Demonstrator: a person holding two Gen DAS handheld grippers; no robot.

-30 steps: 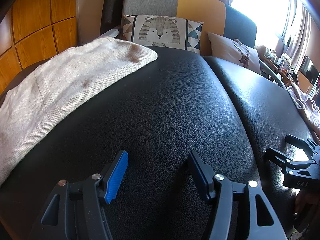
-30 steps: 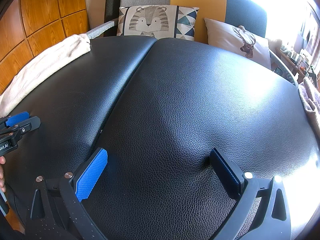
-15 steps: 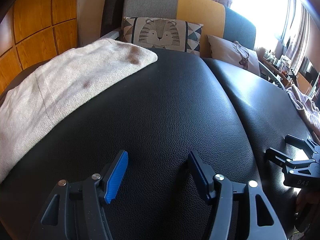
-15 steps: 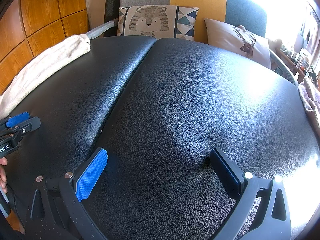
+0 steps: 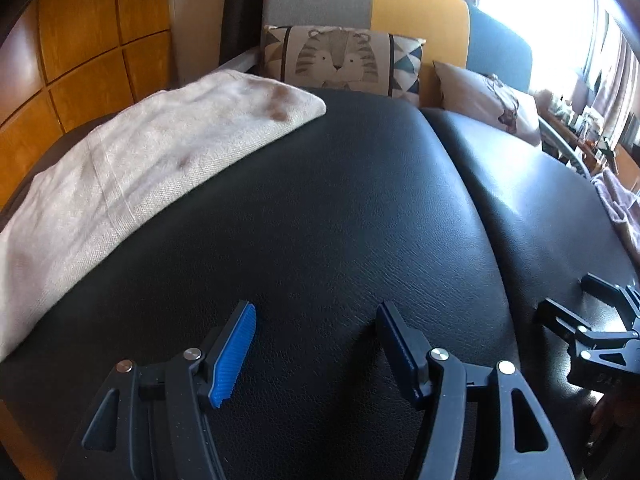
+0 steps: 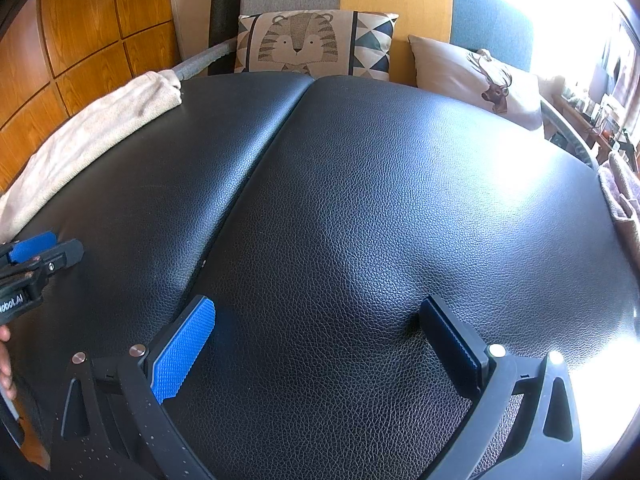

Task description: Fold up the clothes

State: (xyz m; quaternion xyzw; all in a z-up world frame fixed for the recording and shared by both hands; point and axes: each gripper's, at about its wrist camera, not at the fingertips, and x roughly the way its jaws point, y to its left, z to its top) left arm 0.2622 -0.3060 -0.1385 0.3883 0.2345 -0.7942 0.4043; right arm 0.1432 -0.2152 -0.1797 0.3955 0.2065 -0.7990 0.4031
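Left tongs: held apart with nothing between the blue pads, low over the black leather seat; the wide gap is judged a readiness for pinching cloth.

Right tongs: likewise spread and empty, poised over the right cushion; in the left wrist view the same tongs are seen at 4 o'clock, well apart from the left pair.

Garment: a beige knitted piece with a few brown marks is laid flat along the seat's left edge, at 10 o'clock in the left wrist view and at 9 to 10 o'clock in the right wrist view; it is touched by neither pair of tongs.

Reason for placement: the garment is judged to be set aside at the edge so that the middle of the seat is left bare as a folding surface; whether it is already folded cannot be told.

Other cloth: a pinkish heap is glimpsed at 3 o'clock, possibly the next piece.

Background: a tiger cushion and a deer cushion are propped at 12 to 1 o'clock against the backrest.

Change from earlier frames: the left wrist view is turned slightly leftward, so the garment is shown a little nearer the centre; the right wrist view is unchanged, and both tongs are kept as wide as before.
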